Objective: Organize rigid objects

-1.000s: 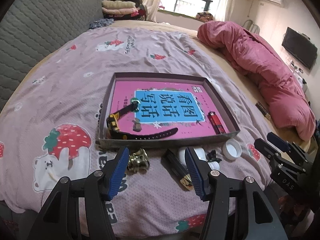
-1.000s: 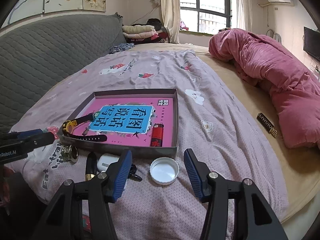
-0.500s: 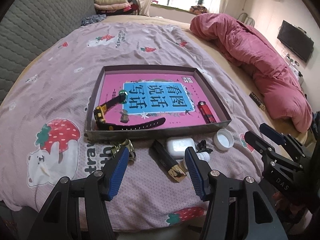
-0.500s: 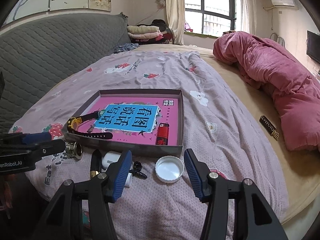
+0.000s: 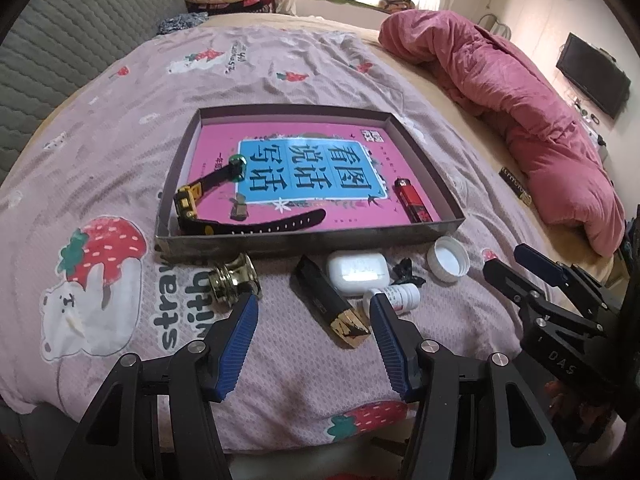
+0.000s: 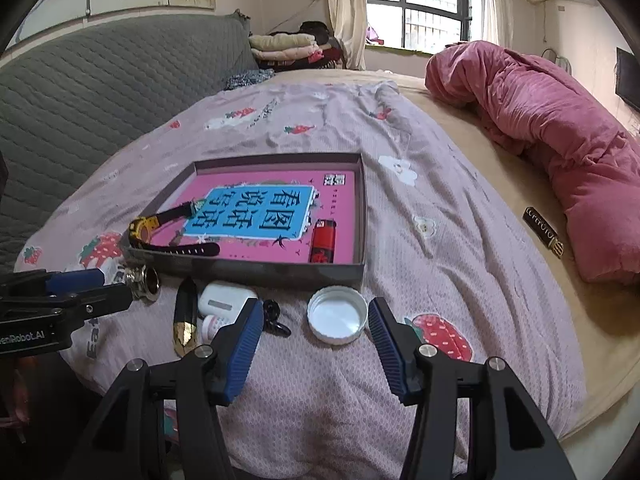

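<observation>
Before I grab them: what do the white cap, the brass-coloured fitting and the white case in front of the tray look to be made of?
White cap: likely matte plastic, with a ribbed rim and dull interior.
Brass-coloured fitting: apparently polished metal, given its bright gold reflections; plating cannot be ruled out.
White case: probably glossy hard plastic, smooth with rounded corners and a light sheen.

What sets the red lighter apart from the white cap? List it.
The red lighter lies inside the tray; the white cap lies outside on the bedspread. The lighter is long and narrow; the cap is round and open side up. Neither is held.
</observation>
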Demonstrator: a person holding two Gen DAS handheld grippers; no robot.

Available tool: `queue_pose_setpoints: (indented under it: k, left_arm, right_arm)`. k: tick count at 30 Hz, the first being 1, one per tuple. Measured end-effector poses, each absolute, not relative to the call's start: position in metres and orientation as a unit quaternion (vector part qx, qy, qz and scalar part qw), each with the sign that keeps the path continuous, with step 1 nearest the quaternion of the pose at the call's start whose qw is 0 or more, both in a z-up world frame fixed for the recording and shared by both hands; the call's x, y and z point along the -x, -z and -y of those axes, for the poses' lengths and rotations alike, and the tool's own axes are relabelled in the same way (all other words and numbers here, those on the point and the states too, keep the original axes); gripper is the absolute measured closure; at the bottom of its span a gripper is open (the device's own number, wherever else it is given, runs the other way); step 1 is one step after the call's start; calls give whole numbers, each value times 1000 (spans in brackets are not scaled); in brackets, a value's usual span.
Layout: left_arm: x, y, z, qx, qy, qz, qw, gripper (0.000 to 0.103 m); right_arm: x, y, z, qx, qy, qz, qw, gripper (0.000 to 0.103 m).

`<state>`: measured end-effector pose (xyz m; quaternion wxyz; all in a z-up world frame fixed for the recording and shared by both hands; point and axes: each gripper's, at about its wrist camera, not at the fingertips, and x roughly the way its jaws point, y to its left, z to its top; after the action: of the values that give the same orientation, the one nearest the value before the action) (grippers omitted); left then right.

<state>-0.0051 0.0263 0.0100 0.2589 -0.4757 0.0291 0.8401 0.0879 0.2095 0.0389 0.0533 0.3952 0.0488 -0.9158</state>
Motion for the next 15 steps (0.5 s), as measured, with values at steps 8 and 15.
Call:
queue_pose_setpoints:
  k: [8,15]
  left_arm:
    - [5,1,-30,493,-829,-29,263,43]
    - [5,11,-33,509,-819,-25,265,43]
  right_arm:
    - [-85,-28,-211,-417,906,-44,57,48]
    - [-84,-24,-214,-425,903,-37,56,48]
